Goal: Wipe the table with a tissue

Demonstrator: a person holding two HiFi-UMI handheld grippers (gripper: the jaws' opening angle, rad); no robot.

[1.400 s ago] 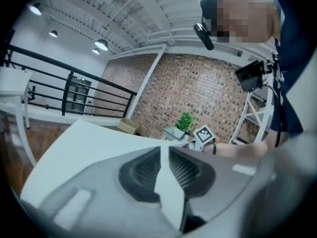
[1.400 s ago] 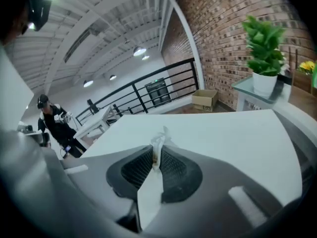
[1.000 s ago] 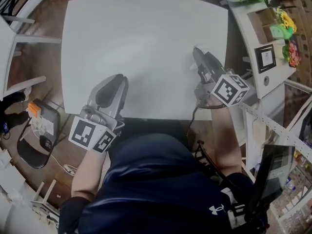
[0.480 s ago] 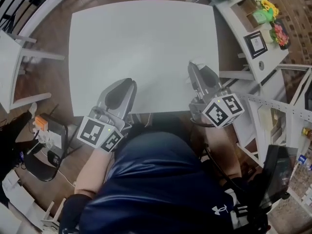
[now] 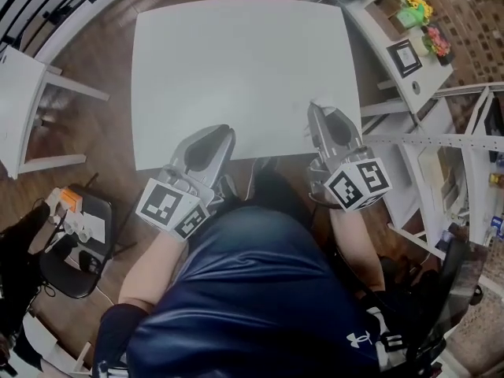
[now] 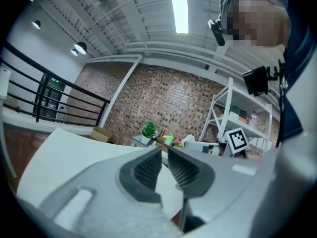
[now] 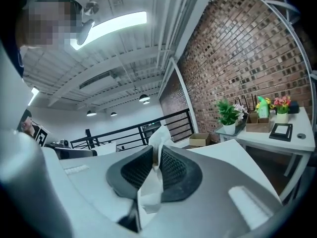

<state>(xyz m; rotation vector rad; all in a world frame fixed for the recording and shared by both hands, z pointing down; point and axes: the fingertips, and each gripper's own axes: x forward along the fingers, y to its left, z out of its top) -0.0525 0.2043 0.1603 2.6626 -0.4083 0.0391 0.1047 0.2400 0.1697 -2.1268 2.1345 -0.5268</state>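
The white table (image 5: 236, 61) fills the upper middle of the head view. My right gripper (image 5: 316, 110) hovers over its near right corner, shut on a crumpled white tissue (image 7: 159, 135) that sticks out above and below the pads. In the head view only a small white tip of the tissue (image 5: 313, 105) shows. My left gripper (image 5: 214, 136) hangs at the table's near edge, left of the person's body. Its jaws stand almost together with nothing between them. In the left gripper view the left gripper (image 6: 164, 166) points across the table (image 6: 69, 152).
A side table (image 5: 394, 77) with flowers and a picture frame stands just right of the table. Metal shelving (image 5: 465, 156) is further right. A white chair (image 5: 24, 93) stands at the left, and a black stool (image 5: 75, 239) with small items at lower left.
Both grippers have drawn back toward the table's near edge and the person's body. The right gripper keeps the tissue. The head view has shifted, showing more floor at the left.
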